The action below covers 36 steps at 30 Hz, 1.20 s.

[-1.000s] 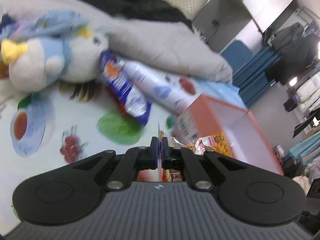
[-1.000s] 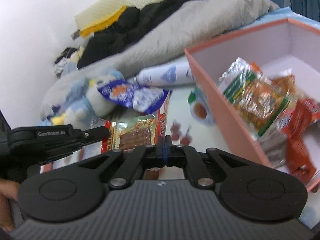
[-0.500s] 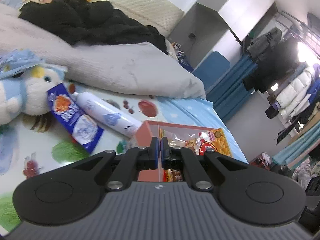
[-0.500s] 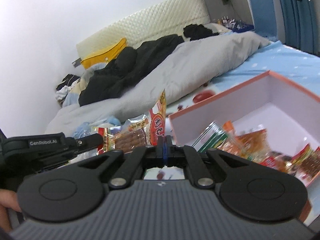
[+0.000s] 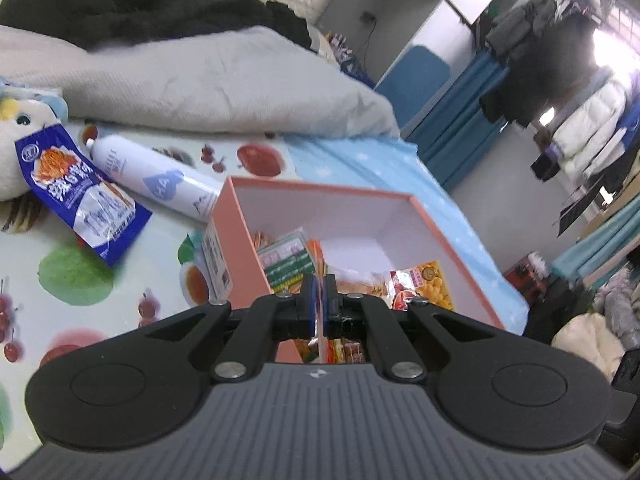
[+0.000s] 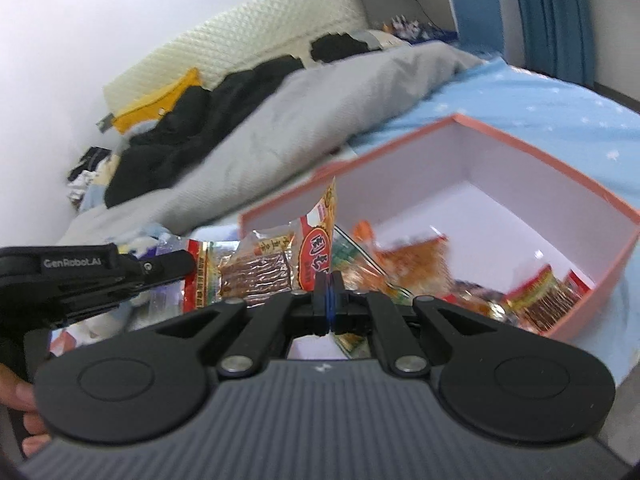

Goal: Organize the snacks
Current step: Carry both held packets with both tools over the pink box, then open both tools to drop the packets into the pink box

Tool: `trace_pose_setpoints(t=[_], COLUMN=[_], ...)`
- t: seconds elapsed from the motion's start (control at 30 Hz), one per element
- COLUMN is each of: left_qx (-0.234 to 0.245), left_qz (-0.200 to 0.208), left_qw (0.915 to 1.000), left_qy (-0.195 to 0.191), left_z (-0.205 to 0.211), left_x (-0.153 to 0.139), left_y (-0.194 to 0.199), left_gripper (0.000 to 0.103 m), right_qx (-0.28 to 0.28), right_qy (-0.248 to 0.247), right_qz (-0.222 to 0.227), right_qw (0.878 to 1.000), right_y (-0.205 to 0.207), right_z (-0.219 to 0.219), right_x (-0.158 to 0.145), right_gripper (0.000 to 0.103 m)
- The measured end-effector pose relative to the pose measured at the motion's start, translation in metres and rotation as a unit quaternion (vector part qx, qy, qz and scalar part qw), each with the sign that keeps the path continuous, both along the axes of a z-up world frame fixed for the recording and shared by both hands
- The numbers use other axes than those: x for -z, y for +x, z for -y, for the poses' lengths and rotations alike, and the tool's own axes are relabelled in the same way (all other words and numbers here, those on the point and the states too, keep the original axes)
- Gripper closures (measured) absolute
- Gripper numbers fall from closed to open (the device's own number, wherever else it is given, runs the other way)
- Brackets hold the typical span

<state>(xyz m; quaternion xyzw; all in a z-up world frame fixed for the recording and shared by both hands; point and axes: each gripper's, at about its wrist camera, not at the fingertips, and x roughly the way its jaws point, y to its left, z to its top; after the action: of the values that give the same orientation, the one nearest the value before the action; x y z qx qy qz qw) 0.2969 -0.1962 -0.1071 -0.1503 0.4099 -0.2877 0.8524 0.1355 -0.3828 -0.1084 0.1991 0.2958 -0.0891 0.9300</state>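
Note:
My left gripper (image 5: 319, 300) is shut on the thin edge of a snack packet, seen edge-on between its pads. In the right wrist view that gripper (image 6: 188, 264) comes in from the left, holding a clear packet of brown strips (image 6: 256, 276). My right gripper (image 6: 329, 284) is shut on a red and yellow snack packet (image 6: 320, 236) that stands upright. Both packets hang over the near left corner of the open pink box (image 5: 320, 194), whose rim (image 6: 540, 148) shows at the right. Several snack packets lie inside, among them a green and white one (image 5: 286, 260).
On the fruit-print sheet left of the box lie a blue snack packet (image 5: 80, 196) and a white spray bottle (image 5: 156, 180), with a plush toy (image 5: 16, 148) behind. A grey duvet (image 5: 220, 88) and black clothes fill the back. A person's hand (image 6: 24, 400) holds the left gripper.
Both grippers have risen and moved toward the pink box with their packets held. The box's inside now lies right under the left gripper; the plush toy has slid to the left edge.

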Motion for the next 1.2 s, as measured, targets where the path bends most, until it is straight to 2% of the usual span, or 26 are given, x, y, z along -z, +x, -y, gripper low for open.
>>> trace_pose_setpoints(t=[0.23,0.37,0.4,0.43,0.5,0.63,0.7,0.83,0.87,0.97,1.03,1.2], left_qx=[0.011,0.014,0.013,0.011,0.006,-0.004,-0.011,-0.038,-0.044,-0.060,-0.072,-0.103], left_qz=[-0.022,-0.020,-0.020,-0.021,-0.016,0.006,0.017,0.039,0.046,0.057,0.062,0.043], left_qw=[0.9996,0.9995,0.9995,0.9995,0.9996,0.9996,0.9993,0.9978,0.9970,0.9953,0.9942,0.9927], left_qy=[0.016,0.020,0.021,0.021,0.021,0.027,0.031,0.039,0.044,0.051,0.051,0.045], left_z=[0.014,0.010,0.008,0.004,-0.004,-0.025,-0.037,-0.066,-0.074,-0.098,-0.116,-0.158], left_x=[0.022,0.026,0.026,0.025,0.021,0.008,0.001,-0.010,-0.012,-0.013,-0.010,0.019], left_y=[0.002,-0.001,-0.001,-0.001,-0.002,-0.006,-0.008,-0.013,-0.014,-0.013,-0.011,0.004], left_gripper=[0.099,0.099,0.099,0.099,0.099,0.098,0.094,0.054,0.048,0.042,0.042,0.042], right_qx=[0.011,0.013,0.015,0.016,0.018,0.000,-0.018,-0.056,-0.066,-0.101,-0.131,-0.206], right_qy=[0.010,-0.005,-0.011,-0.013,-0.013,-0.037,-0.048,-0.058,-0.058,-0.055,-0.054,-0.066], right_qz=[-0.041,-0.060,-0.063,-0.063,-0.047,-0.024,-0.003,0.030,0.035,0.048,0.049,0.030], right_qw=[0.999,0.998,0.998,0.998,0.999,0.999,0.999,0.996,0.996,0.992,0.989,0.976], right_y=[-0.003,-0.002,-0.001,-0.002,-0.004,-0.002,-0.002,0.003,0.004,0.013,0.022,0.055], right_z=[0.014,0.011,0.009,0.009,0.007,-0.004,-0.014,-0.036,-0.041,-0.058,-0.069,-0.098], right_x=[0.028,0.032,0.032,0.032,0.028,0.017,0.007,-0.008,-0.010,-0.015,-0.015,-0.008], right_gripper=[0.097,0.094,0.085,0.058,0.034,0.035,0.036,0.036,0.036,0.036,0.036,0.036])
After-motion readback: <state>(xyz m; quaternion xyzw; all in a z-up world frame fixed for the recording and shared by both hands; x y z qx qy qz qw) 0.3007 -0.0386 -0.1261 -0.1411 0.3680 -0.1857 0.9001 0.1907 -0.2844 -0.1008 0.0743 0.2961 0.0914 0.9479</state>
